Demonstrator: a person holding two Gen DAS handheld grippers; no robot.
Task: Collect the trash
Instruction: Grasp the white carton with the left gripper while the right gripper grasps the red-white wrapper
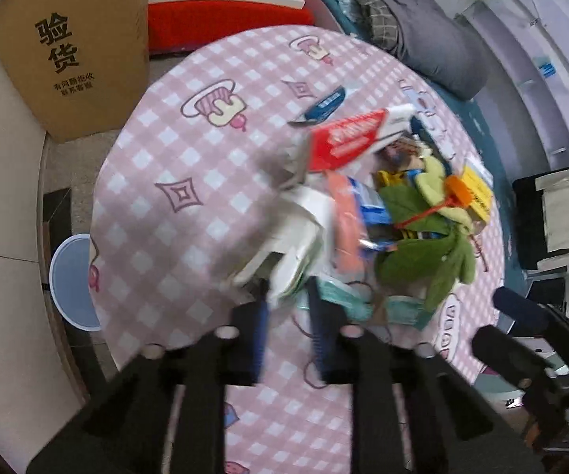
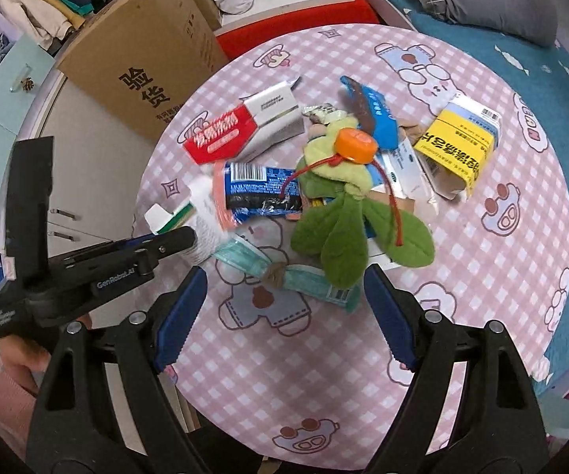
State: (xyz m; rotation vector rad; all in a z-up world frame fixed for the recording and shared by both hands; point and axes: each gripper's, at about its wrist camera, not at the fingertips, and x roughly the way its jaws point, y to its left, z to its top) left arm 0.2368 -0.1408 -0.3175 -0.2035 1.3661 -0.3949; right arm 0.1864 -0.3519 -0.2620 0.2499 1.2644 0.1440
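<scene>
My left gripper (image 1: 286, 296) was down at the near left edge of the trash pile (image 2: 316, 166), its fingers narrowed around a white carton (image 1: 296, 233), though the blur kept me from telling whether the grip was firm. My right gripper (image 2: 286, 308) hung spread wide and holding nothing, just short of the crumpled face mask (image 2: 284, 272) at the near side of the heap. Everything else lay bunched in the middle of the round table (image 2: 481, 276): the red box (image 2: 221, 138) on the far left, the blue wrapper (image 2: 260, 189) beside it, the yellow box (image 2: 462, 146) out to the right, and a green plush toy (image 2: 347, 233) with an orange cap (image 2: 355, 146) sprawled on top. A pale blue bin (image 1: 73, 280) waited on the floor off the table's left edge. By my reckoning the job had barely begun; nearly the whole pile remained on the table.
</scene>
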